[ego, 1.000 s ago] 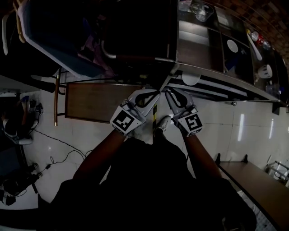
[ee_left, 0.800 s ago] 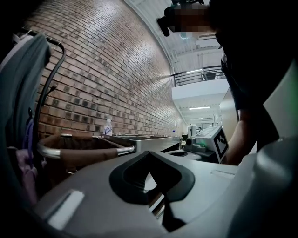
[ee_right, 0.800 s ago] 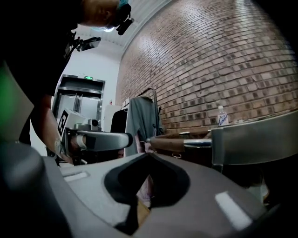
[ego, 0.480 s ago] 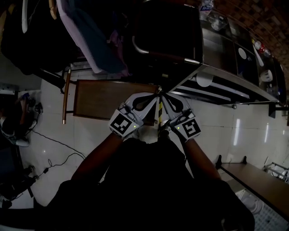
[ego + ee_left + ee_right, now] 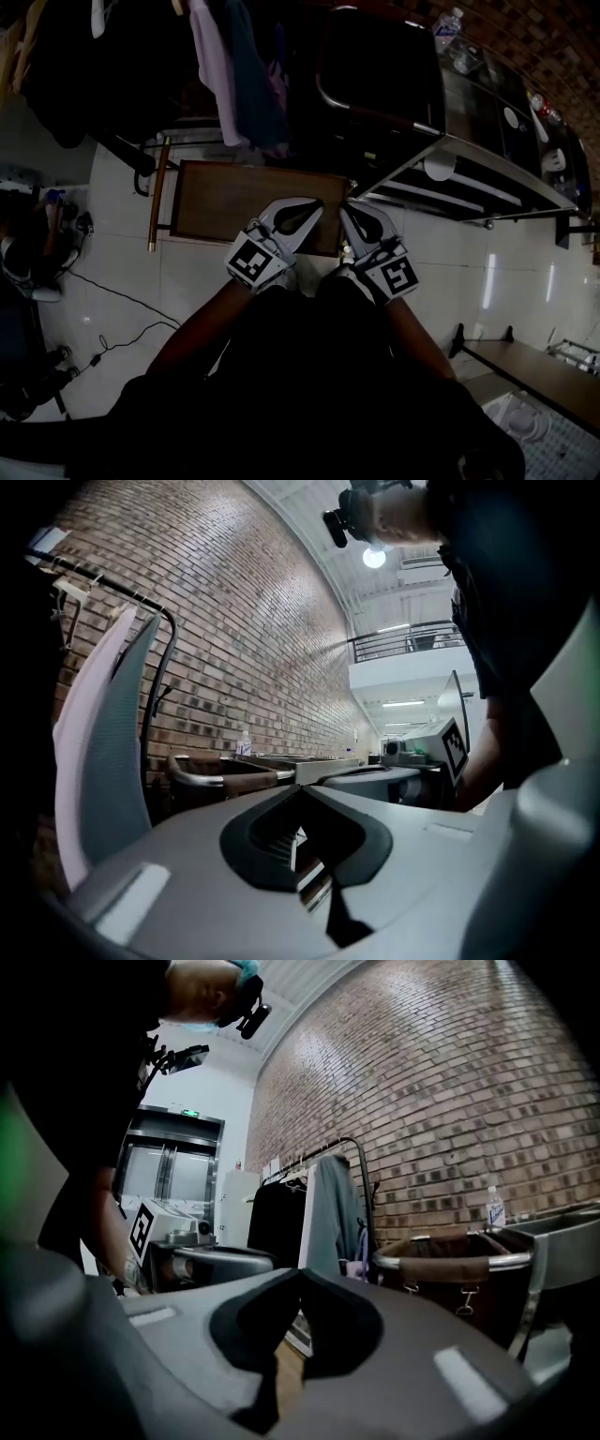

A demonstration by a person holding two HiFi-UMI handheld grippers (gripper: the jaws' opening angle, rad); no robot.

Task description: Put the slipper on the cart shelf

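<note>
Clothes (image 5: 253, 84) have swung from 10 o'clock round to 12 o'clock and the cart (image 5: 380, 112) from 12 toward 1 o'clock; both tools have kept side by side. Head view: left tool (image 5: 316, 205) at centre over the brown board (image 5: 225, 202), tips together, nothing in it; right tool (image 5: 348, 210) just at its 3 o'clock, likewise closed up and empty; steel desk (image 5: 473, 103) at 2 o'clock; no slipper can be made out in the dim frame. Left gripper view: jaws meet at the tip, empty; cart rail at 9 o'clock, a bottle (image 5: 245, 744) beyond it, brick wall (image 5: 253, 621) above. Right gripper view: jaws pressed together on nothing; clothes at 12 o'clock, cart at 3 o'clock.
</note>
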